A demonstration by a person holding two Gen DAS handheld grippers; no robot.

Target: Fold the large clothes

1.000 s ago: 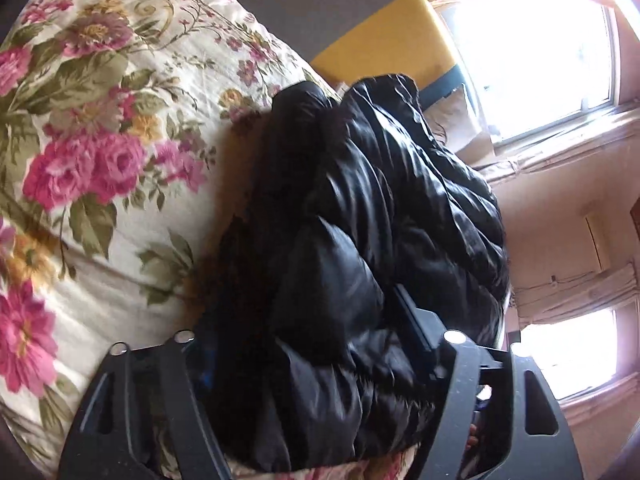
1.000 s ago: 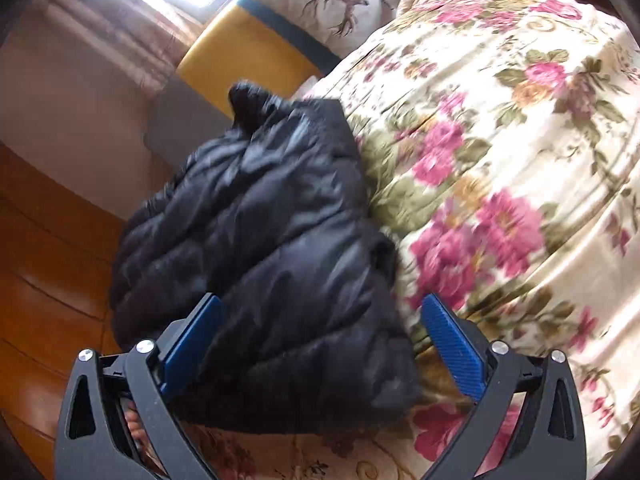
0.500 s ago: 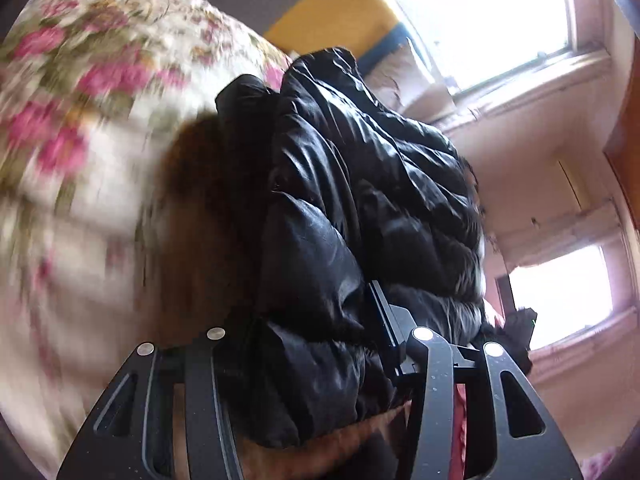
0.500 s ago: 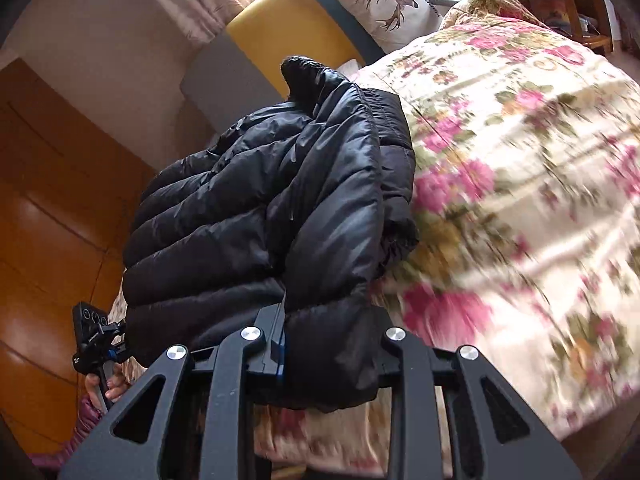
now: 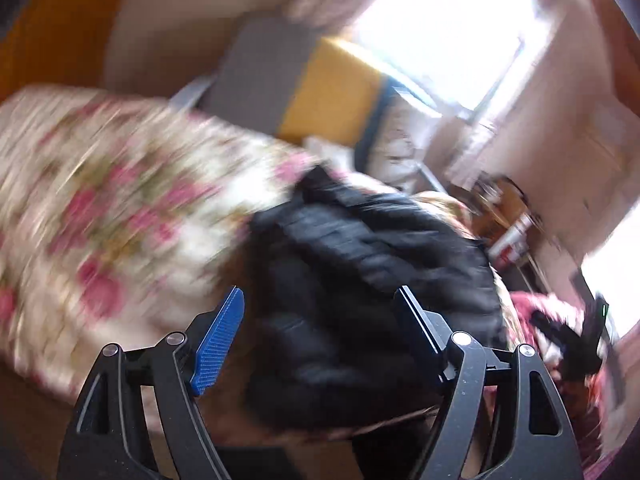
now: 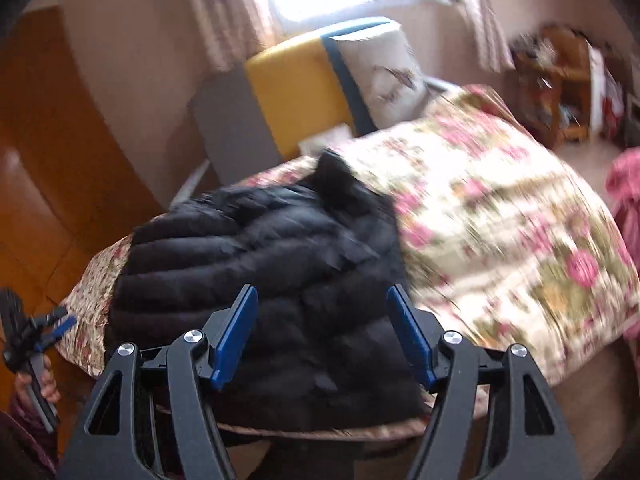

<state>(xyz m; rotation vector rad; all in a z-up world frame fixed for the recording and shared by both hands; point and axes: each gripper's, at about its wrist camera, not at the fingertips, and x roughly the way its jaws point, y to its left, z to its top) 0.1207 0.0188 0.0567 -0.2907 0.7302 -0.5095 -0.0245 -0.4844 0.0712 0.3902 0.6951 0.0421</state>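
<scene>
No legible writing or brand anywhere; motion blur smears both views.

Room: wooden floor (image 6: 44, 184), beige walls, bright window (image 5: 452, 28) with curtains. The bed (image 6: 500, 240) fills most of the scene under a cream quilt with pink flowers; its headboard (image 6: 292, 92) is grey, yellow and blue, with a white pillow (image 6: 380, 68) propped against it. A cluttered wooden stand (image 6: 560, 84) sits in the far corner, contents unreadable.

The black puffer jacket (image 6: 272, 280) lies in a folded bundle on the near corner of the bed, on the quilt.

Your left hand-held gripper (image 5: 320, 320) hovers above the jacket, jaws opening, pads clear of the fabric. Your right hand-held gripper (image 6: 322, 320) likewise: released, jaws opening, nothing clamped.

Right view, lower left edge: your hand (image 6: 44, 380) on the other gripper's handle, partly cut off.
</scene>
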